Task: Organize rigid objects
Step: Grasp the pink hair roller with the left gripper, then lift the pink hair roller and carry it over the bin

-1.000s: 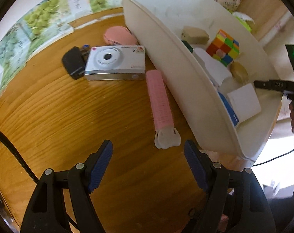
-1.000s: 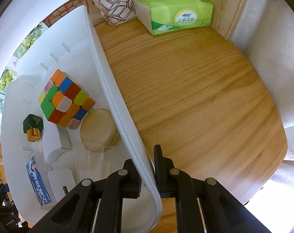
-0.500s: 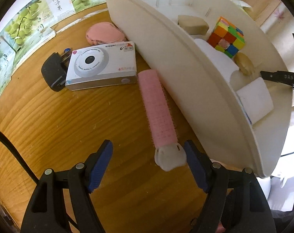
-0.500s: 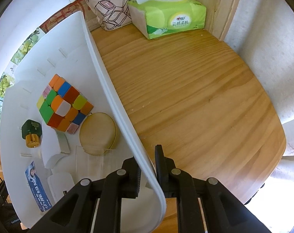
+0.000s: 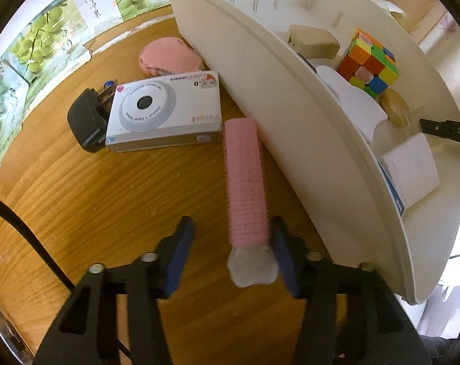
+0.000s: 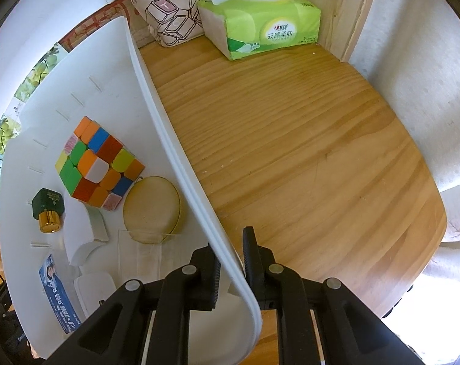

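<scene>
Lying on the wooden tabletop (image 5: 87, 200) beside the white storage bin (image 5: 293, 121), the pink hair roller (image 5: 245, 182) pointed its long axis away from the left gripper (image 5: 230, 255), white cap end nearest. The jaws had just been closing around that end; the right pad touched it, the left stood clear. The right gripper (image 6: 231, 261) was clamped on the bin's wall.

- wooden table (image 5: 87, 188)
- on it: white bin (image 5: 290, 115), pink hair roller (image 5: 245, 182), toy camera (image 5: 166, 112), black charger (image 5: 85, 121), pink puff (image 5: 167, 56), tissue pack (image 6: 260, 27)
</scene>
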